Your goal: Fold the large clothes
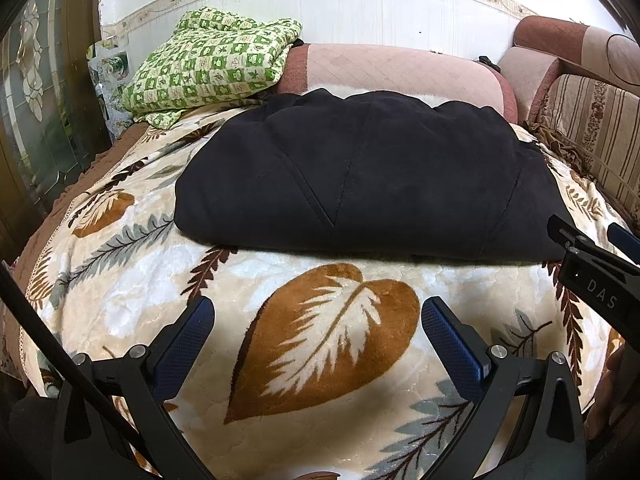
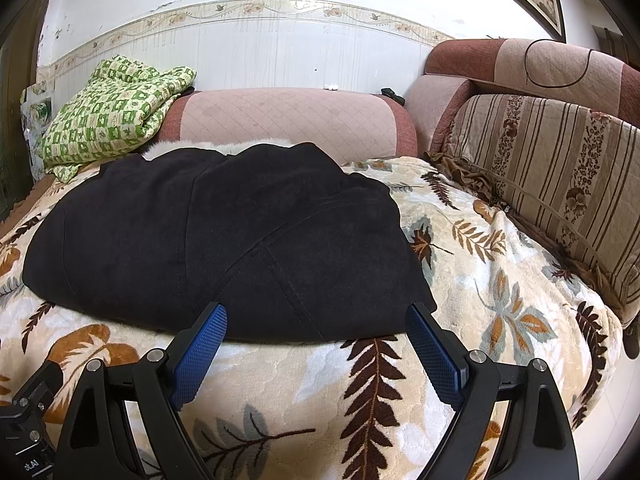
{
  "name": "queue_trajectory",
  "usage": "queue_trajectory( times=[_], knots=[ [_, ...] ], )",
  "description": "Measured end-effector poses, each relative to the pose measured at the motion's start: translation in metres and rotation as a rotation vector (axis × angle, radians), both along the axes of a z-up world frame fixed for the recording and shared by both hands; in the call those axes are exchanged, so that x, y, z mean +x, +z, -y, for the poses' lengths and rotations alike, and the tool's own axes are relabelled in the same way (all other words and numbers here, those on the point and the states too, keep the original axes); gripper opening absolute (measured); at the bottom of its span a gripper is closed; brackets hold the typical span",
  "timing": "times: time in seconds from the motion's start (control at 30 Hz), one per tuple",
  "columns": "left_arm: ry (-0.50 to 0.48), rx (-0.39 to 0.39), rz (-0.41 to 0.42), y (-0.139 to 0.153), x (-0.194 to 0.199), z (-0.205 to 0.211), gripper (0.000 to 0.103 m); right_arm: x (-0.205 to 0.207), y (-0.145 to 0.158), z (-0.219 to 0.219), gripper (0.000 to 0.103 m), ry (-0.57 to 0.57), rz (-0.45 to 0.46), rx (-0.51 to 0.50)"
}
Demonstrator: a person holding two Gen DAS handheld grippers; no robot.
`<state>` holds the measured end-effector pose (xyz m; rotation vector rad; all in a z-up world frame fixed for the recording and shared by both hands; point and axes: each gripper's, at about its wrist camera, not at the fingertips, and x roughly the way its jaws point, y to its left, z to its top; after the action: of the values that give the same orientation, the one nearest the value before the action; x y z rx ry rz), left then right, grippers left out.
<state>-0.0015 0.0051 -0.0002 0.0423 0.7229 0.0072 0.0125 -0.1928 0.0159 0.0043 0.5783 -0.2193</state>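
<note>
A large black garment lies folded in a thick bundle on a leaf-patterned blanket; it also shows in the right wrist view. A bit of white fur lining shows at its far edge. My left gripper is open and empty, over the blanket, a little short of the garment's near edge. My right gripper is open and empty, its fingertips at the garment's near right edge. The right gripper also shows at the right edge of the left wrist view.
A green checked quilt lies folded at the back left. A pink padded sofa back runs behind the garment. A striped cushion stands along the right. A glass door is at far left.
</note>
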Motion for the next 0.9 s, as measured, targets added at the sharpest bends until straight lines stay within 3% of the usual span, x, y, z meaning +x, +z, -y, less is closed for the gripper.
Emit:
queue_trajectory(
  times=[0.37, 0.5, 0.57, 0.67, 0.73, 0.8, 0.9],
  knots=[
    [0.093, -0.001, 0.015, 0.012, 0.015, -0.03, 0.103, -0.002, 0.002, 0.005, 0.093, -0.002, 0.005, -0.012],
    [0.132, 0.004, 0.011, 0.03, 0.035, -0.064, 0.103, 0.007, 0.011, 0.023, 0.093, 0.017, -0.025, -0.027],
    [0.151, 0.065, 0.013, 0.041, 0.057, -0.091, 0.103, 0.015, 0.02, 0.04, 0.095, -0.001, -0.033, -0.071],
    [0.269, 0.177, -0.019, 0.038, 0.103, -0.144, 0.103, 0.042, 0.021, 0.097, 0.103, -0.07, -0.083, -0.148],
    [0.361, 0.198, -0.064, 0.025, 0.137, -0.19, 0.103, 0.075, -0.002, 0.156, 0.103, -0.173, -0.191, -0.175],
    [0.466, 0.205, -0.146, 0.004, 0.174, -0.244, 0.103, 0.1, -0.032, 0.212, 0.102, -0.251, -0.29, -0.128],
    [0.532, 0.157, -0.267, -0.029, 0.214, -0.304, 0.103, 0.123, -0.074, 0.281, 0.102, -0.31, -0.4, -0.011]
  ],
)
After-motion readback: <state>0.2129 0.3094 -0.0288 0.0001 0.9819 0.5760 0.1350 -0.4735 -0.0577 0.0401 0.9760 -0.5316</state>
